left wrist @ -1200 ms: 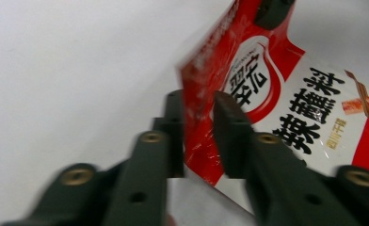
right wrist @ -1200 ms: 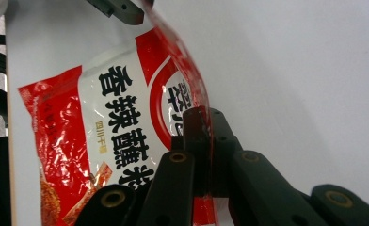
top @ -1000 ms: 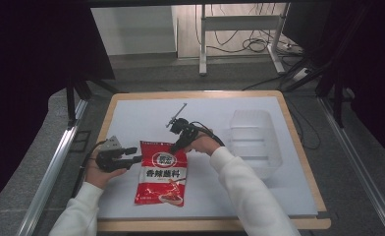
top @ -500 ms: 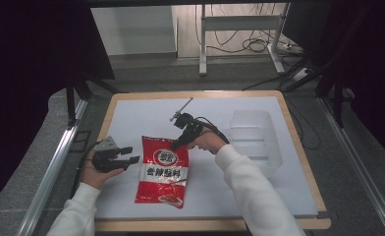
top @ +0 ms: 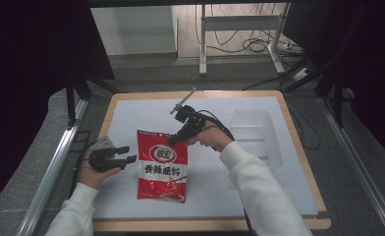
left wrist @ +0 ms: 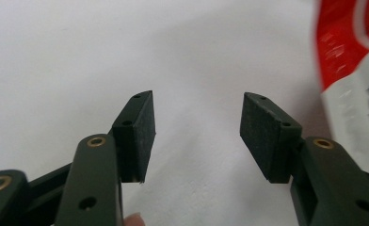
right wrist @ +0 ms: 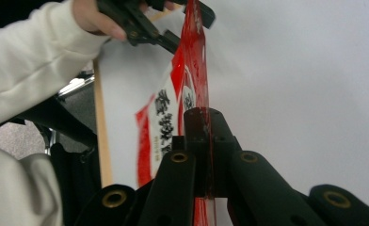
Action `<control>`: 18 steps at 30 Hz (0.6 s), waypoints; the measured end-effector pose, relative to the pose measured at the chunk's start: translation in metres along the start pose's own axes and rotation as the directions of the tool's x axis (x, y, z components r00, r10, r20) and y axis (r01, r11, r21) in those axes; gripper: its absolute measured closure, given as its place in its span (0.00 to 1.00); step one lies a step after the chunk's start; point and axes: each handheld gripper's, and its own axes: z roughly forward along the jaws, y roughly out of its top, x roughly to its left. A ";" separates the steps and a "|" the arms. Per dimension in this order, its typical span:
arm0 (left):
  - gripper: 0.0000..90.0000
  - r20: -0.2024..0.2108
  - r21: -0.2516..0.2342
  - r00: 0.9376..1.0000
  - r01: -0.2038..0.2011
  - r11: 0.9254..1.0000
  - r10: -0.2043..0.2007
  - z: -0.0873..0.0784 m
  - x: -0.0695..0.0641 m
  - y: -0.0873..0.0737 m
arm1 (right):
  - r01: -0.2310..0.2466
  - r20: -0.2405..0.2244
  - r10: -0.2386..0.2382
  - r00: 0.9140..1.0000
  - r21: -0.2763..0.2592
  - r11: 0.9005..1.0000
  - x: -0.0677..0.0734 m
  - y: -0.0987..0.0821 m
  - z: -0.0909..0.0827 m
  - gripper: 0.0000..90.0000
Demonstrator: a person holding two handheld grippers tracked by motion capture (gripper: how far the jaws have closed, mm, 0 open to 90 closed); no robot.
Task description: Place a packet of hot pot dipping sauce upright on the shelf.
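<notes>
Since the earlier frames, the left gripper (top: pixel 125 160) has been drawn off the left edge of the red seasoning packet (top: pixel 162 166), and its jaws have just been opening, with nothing between them. Meanwhile the top right corner of the packet has been lifted a little by the right gripper (top: pixel 174 141).

In the high view the left gripper is held low over the white table mat (top: pixel 131 115), just beside the packet's left edge, with the wrist level and the jaws pointed across toward the packet. In the left gripper view its black, rough-faced pads (left wrist: pixel 266 129) are seen spread apart above bare mat, and a red and white edge of the packet (left wrist: pixel 352 80) is seen at the right.

The right forearm, in a white sleeve (top: pixel 259 191), is reached in from the lower right, with the hand bent so that the gripper slants down and left. Its jaws are clamped tight on the packet's thin, glossy top seam, as seen edge-on in the right gripper view (right wrist: pixel 204 155).

The packet is flat, rectangular and made of shiny plastic film, printed in red with a white band of dark characters. It lies near the middle of the mat, its upper end raised. A clear plastic tub (top: pixel 255 135) stands to the right, apart from it.
</notes>
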 end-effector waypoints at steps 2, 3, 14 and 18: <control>0.49 -0.002 -0.003 1.000 0.006 1.000 -0.006 -0.002 0.001 0.000 | 0.015 0.001 -0.015 1.000 -0.006 1.000 0.006 0.003 -0.006 0.99; 0.49 -0.004 -0.004 1.000 0.011 1.000 -0.011 -0.002 0.002 0.000 | 0.031 0.007 -0.031 0.999 -0.012 0.999 0.013 0.006 -0.011 0.99; 0.41 -0.007 0.014 0.999 0.031 0.999 -0.031 -0.001 0.002 0.002 | 0.083 0.054 -0.081 0.995 -0.030 0.996 0.033 0.019 -0.041 0.99; 0.40 -0.008 0.017 0.999 0.031 0.999 -0.031 0.000 0.002 0.002 | 0.083 0.076 -0.080 0.994 -0.037 0.996 0.032 0.022 -0.048 0.99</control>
